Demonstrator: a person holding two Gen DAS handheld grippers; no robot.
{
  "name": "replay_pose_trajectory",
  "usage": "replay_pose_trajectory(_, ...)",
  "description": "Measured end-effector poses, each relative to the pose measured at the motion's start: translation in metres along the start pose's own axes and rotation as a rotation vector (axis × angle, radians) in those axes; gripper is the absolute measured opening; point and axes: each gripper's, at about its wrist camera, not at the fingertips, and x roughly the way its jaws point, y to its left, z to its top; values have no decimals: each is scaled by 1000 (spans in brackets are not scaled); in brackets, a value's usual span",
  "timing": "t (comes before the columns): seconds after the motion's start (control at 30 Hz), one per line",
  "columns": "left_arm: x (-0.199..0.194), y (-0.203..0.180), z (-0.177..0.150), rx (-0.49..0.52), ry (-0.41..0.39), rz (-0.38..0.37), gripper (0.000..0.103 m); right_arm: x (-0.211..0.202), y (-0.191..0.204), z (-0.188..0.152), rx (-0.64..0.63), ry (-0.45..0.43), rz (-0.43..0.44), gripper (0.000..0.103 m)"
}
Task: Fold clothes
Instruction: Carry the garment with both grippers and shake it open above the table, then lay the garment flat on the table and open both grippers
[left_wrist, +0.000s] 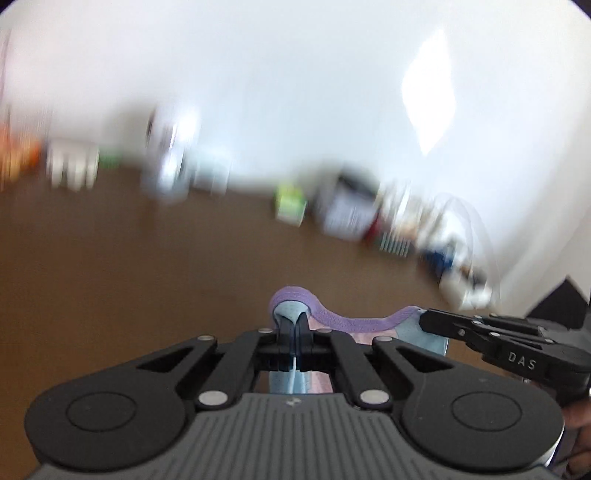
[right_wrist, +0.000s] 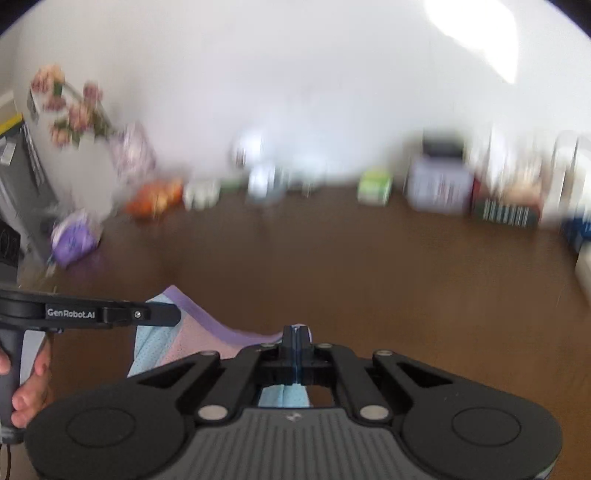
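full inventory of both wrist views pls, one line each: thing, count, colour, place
garment: 1, pale blue and pink with purple trim, held up between both grippers
table: 1, brown, below
clutter: count unclear, blurred, along the table's far edge by the white wall
flowers: 1 bunch, pink, far left
purple bag: 1, left
left gripper: black, shut on garment
right gripper: black, shut on garment
hand: 1, on left gripper's handle

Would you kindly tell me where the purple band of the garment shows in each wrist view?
Left wrist: purple band lies low centre, running rightward from the left hand-held gripper.
Right wrist: it lies low left of centre, sloping down to the right hand-held gripper.
Shared landmark: green box by the wall.
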Motion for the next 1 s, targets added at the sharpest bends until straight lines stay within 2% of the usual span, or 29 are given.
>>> replay_pose_trajectory(0.07, -45, -30, 46, 85, -191, -56, 0, -34, 11, 44, -13, -185, 13, 0)
replay_pose_trajectory(0.1, -74, -46, 62, 136, -293, -75, 0, -61, 21, 65, -47, -306, 27, 0)
replay_pose_trajectory(0.17, -129, -72, 76, 212, -469, -98, 1, -115, 47, 92, -148, -497, -7, 0)
replay_pose_trajectory(0.23, -180, -93, 81, 271, -603, -121, 1, -165, 69, 96, -216, -642, -46, 0)
replay_pose_trajectory(0.3, -207, -99, 66, 302, -616, -131, 1, -209, 87, 91, -268, -761, -64, 0)
replay_pose_trajectory(0.37, -216, -99, 35, 337, -567, -122, 1, -232, 96, 72, -299, -791, -71, 0)
replay_pose_trajectory(0.43, -203, -91, -11, 317, -443, -98, 1, -234, 99, 43, -311, -737, -88, 0)
replay_pose_trajectory(0.47, -193, -83, -36, 281, -363, -90, 4, -231, 97, 27, -303, -690, -91, 0)
replay_pose_trajectory(0.5, -179, -70, -65, 224, -261, -89, 8, -221, 92, 10, -276, -603, -84, 0)
replay_pose_trajectory(0.57, -152, -39, -128, 119, -56, -82, 60, -191, 74, -32, -205, -357, -49, 3)
replay_pose_trajectory(0.6, -147, -23, -154, 56, 15, -69, 62, -174, 63, -63, -167, -210, -13, 7)
replay_pose_trajectory(0.63, -142, -7, -181, -8, 87, -56, 61, -163, 54, -95, -141, -111, 17, 8)
replay_pose_trajectory(0.67, -140, 6, -201, -64, 138, -36, 61, -158, 50, -124, -128, -48, 31, 8)
replay_pose_trajectory(0.7, -142, 13, -208, -107, 154, -2, 61, -156, 46, -150, -115, 4, 36, 8)
replay_pose_trajectory(0.77, -144, 16, -210, -133, 142, 30, 63, -164, 45, -180, -90, 35, -4, 9)
replay_pose_trajectory(0.8, -142, 9, -207, -93, 115, 31, 65, -170, 46, -184, -82, 9, -12, 12)
replay_pose_trajectory(0.87, -129, -15, -199, 29, 75, 42, 67, -176, 49, -179, -104, -61, -23, 29)
replay_pose_trajectory(0.9, -122, -27, -197, 89, 73, 47, 67, -173, 55, -176, -149, -83, -28, 44)
replay_pose_trajectory(0.93, -118, -36, -196, 143, 75, 41, 67, -169, 62, -171, -197, -98, -33, 48)
replay_pose_trajectory(1.0, -113, -47, -201, 205, 80, 8, 67, -157, 81, -162, -320, -71, -37, 47)
